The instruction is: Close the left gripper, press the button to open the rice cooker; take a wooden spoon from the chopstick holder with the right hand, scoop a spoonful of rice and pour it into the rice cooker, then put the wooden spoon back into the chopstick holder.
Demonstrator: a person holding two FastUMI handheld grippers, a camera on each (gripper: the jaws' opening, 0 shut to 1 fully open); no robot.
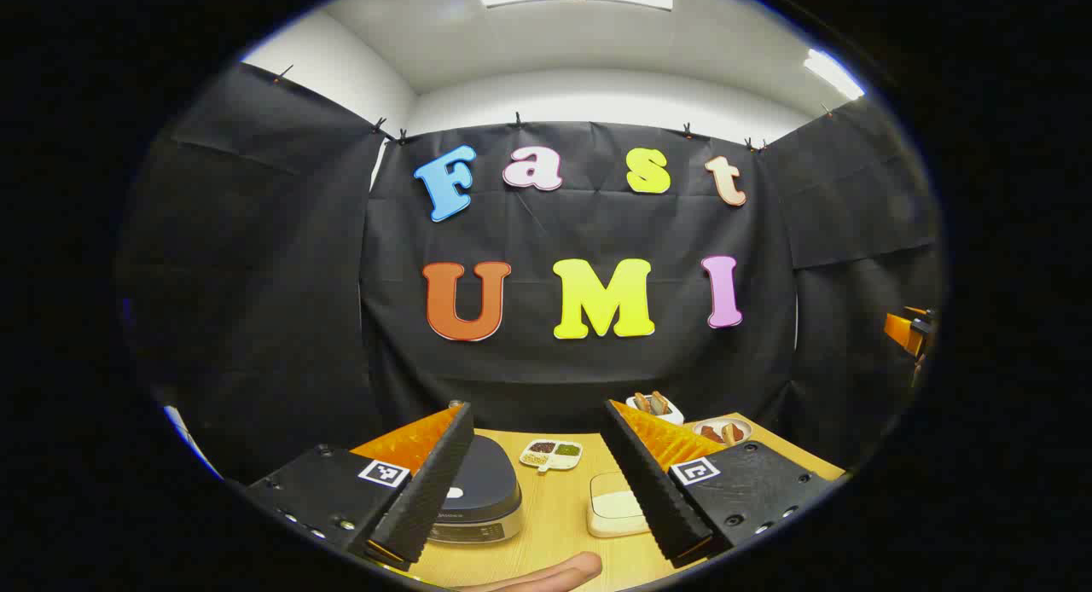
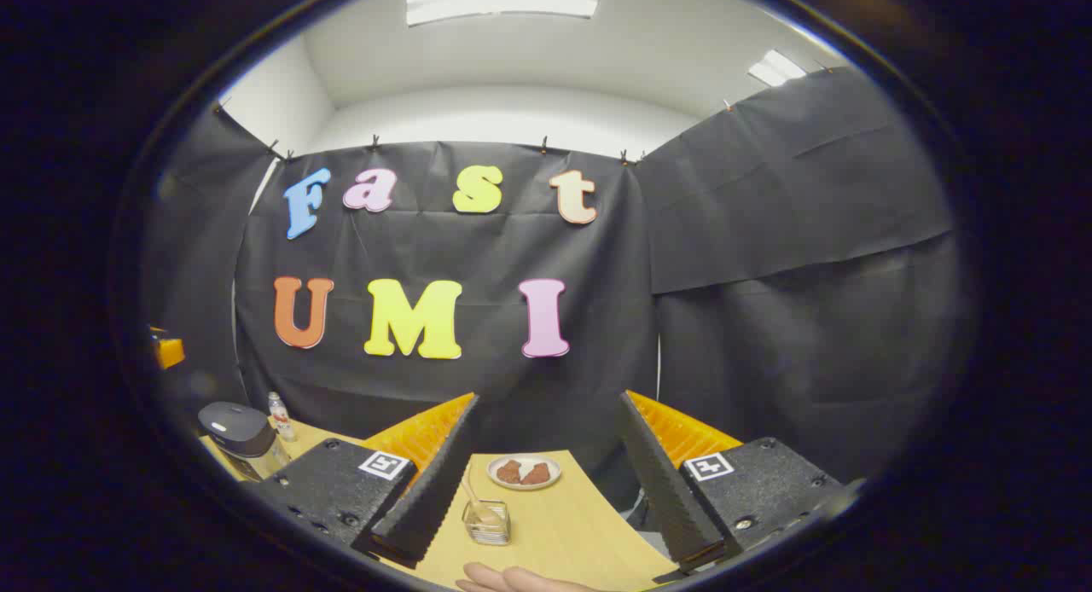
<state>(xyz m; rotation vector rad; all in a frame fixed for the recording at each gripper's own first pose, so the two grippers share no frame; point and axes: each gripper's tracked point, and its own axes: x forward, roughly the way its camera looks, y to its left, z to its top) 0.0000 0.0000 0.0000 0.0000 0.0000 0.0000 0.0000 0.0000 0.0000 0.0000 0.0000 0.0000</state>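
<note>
Tongs [image 1: 543, 490] on the left are standing wide open above the counter [image 1: 554, 524], gripping nothing; the rice cooker [image 1: 478, 494], lid down, is sitting on the counter just beyond the left finger. Right tongs [image 2: 546, 498] are likewise spread and empty, with the chopstick holder [image 2: 487, 522] carrying the wooden spoon [image 2: 472, 490] near the left finger.
</note>
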